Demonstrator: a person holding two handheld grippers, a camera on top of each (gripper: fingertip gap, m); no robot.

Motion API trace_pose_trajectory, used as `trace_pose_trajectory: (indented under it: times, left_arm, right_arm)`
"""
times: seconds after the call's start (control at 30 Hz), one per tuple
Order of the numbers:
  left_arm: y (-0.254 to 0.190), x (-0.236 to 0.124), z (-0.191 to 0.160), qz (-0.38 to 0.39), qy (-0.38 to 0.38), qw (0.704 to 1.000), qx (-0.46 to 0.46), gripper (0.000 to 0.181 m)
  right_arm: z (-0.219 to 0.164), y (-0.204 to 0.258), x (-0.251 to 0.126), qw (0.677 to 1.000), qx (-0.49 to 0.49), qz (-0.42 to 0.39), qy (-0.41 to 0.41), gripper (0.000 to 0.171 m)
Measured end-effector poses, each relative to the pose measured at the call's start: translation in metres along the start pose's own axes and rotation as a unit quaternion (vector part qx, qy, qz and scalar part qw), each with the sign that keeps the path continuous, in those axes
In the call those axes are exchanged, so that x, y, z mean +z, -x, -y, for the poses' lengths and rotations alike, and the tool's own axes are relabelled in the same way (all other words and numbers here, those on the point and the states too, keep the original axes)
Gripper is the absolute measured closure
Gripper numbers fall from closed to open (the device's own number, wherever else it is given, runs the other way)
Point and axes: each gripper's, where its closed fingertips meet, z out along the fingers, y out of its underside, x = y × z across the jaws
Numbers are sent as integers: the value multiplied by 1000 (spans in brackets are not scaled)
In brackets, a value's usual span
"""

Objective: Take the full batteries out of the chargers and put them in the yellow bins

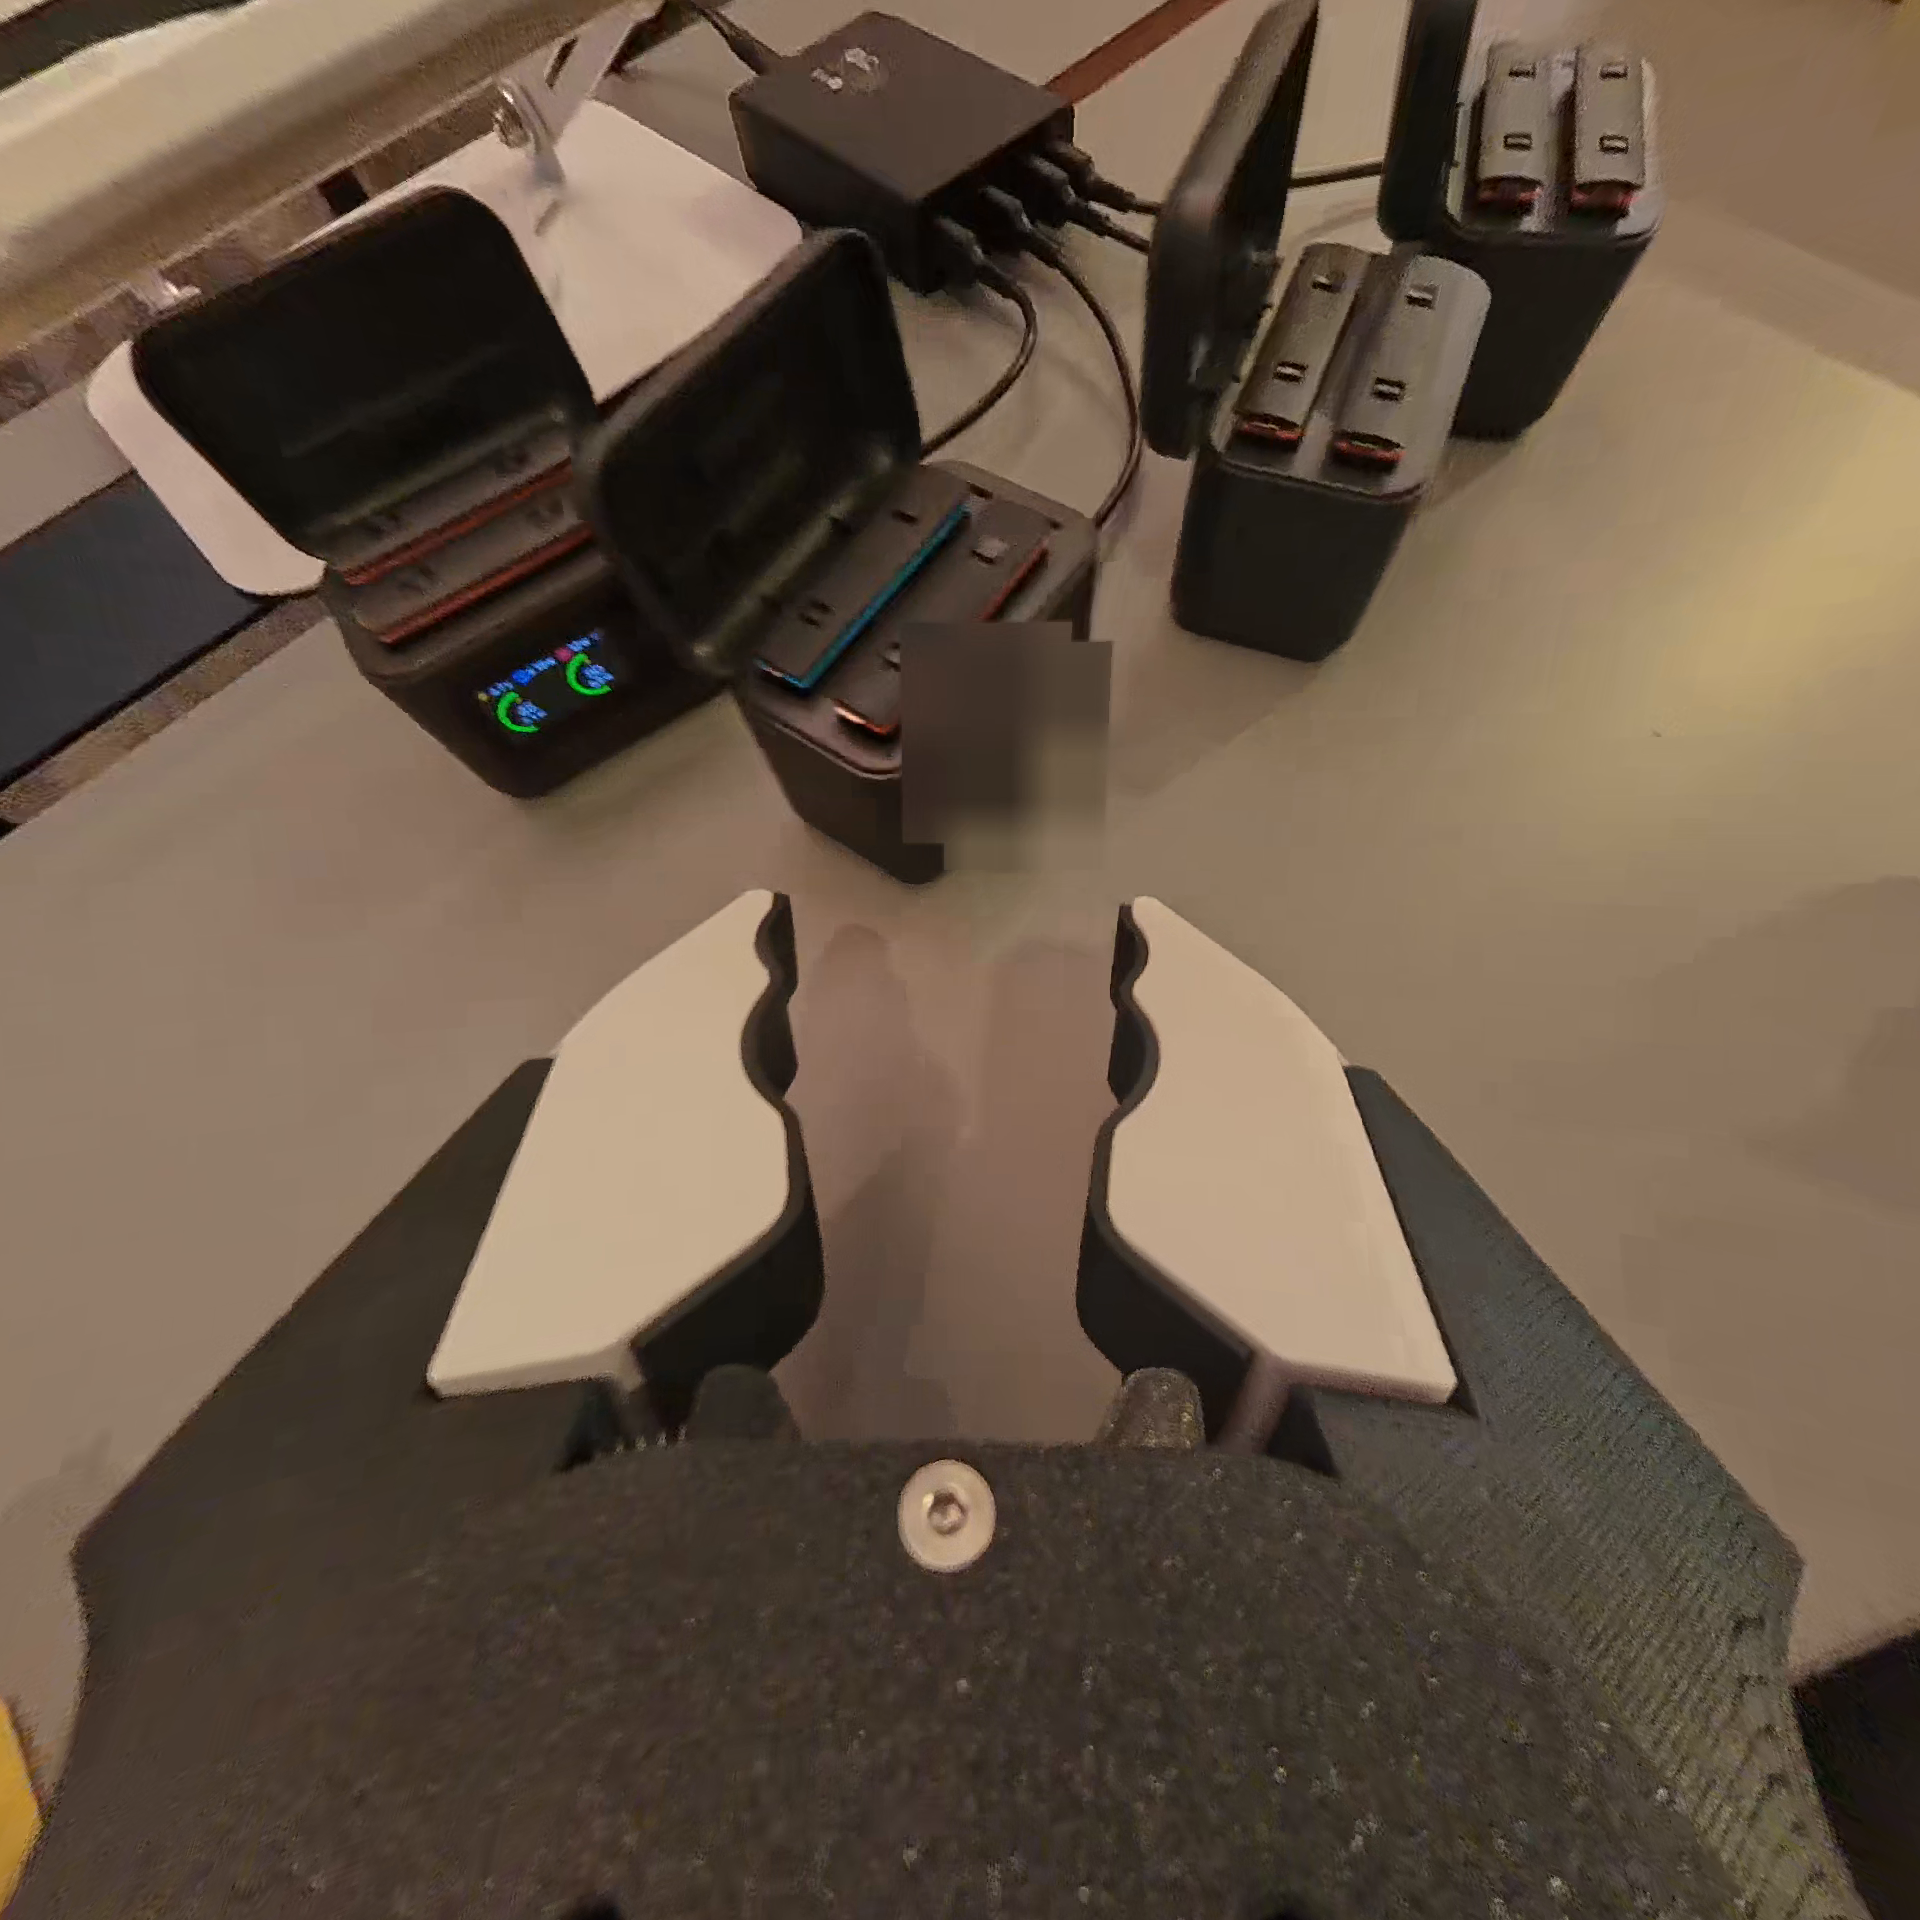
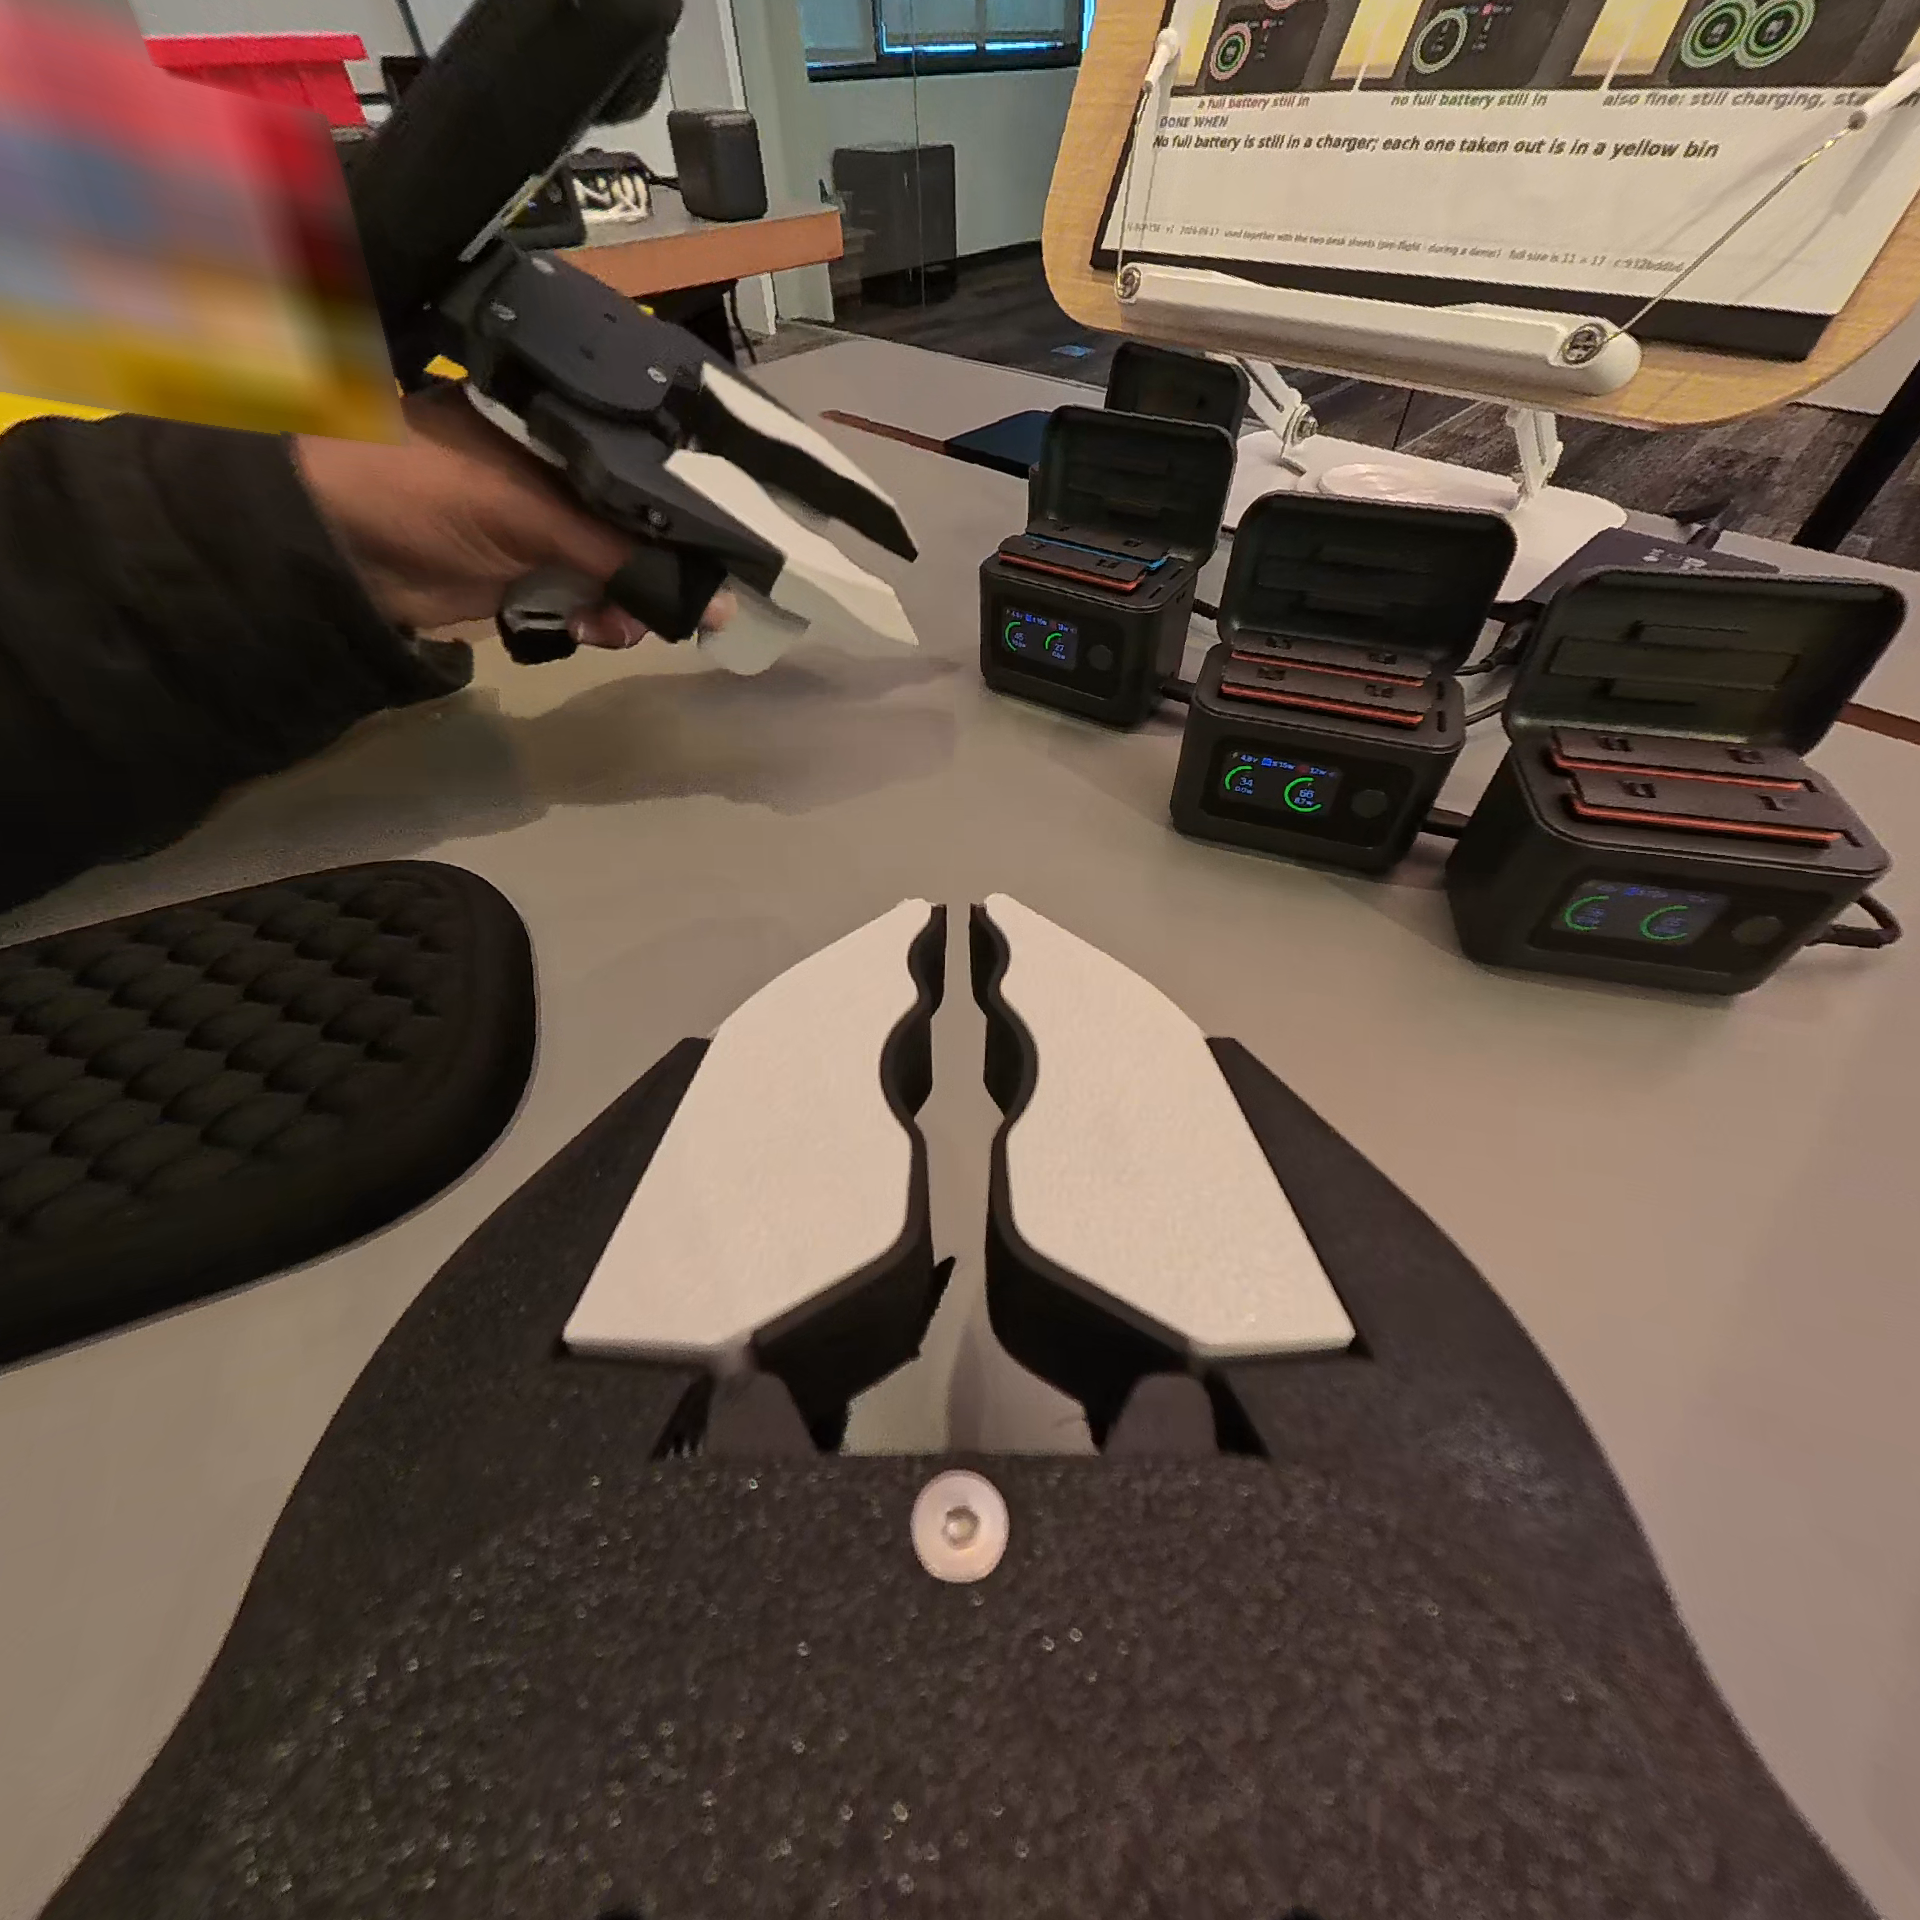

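Several black chargers stand on the grey table with their lids open and batteries in the slots. In the left wrist view, one charger (image 1: 520, 717) has a lit screen. The charger beside it (image 1: 831, 769) holds a blue-edged battery (image 1: 883, 597) and a red-edged one. Two more chargers (image 1: 1299, 540) (image 1: 1538, 270) with red-edged batteries stand at the right. My left gripper (image 1: 954, 914) is open and empty, a short way before the blue-battery charger. My right gripper (image 2: 958, 909) is shut and empty, low over the table, with lit chargers (image 2: 1081, 644) (image 2: 1320, 779) (image 2: 1662, 883) ahead to the right.
A black power hub (image 1: 904, 135) with cables sits behind the chargers. A board with a sheet on a white stand (image 2: 1455, 208) rises behind them. A black mesh cushion (image 2: 208, 1091) lies at the left. A hand holds the left gripper (image 2: 831, 551). A yellow sliver (image 1: 10, 1766) shows at the edge. The gap from one gripper's tips to the other's is roughly 20 cm. My left gripper's tips are some 20 cm from the yellow sliver (image 1: 10, 1766).
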Motion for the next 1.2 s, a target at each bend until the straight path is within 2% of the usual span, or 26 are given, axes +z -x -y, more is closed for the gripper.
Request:
trace_pose_trajectory:
  times: [0.2, 0.47, 0.63, 0.9, 1.2]
  left_arm:
    - [-47, -7, 3, 24, 1, 999, -27, 127]
    - [-84, -17, -1, 71, 1, 996, -52, 127]
    - [-86, -29, -3, 105, -2, 992, -65, 142]
    - [-82, -33, -7, 137, -1, 989, -64, 157]
    - [-82, -31, -8, 135, -1, 989, -61, 158]
  right_arm:
    - [3, -3, -2, 1000, 3, -6, -6, 167]
    - [5, -5, -4, 1000, 5, -11, -9, 166]
    - [5, -4, -4, 1000, 2, -11, -9, 165]
    - [3, -4, -3, 1000, -1, -13, -7, 165]
    - [4, -4, -3, 1000, 0, -13, -7, 165]
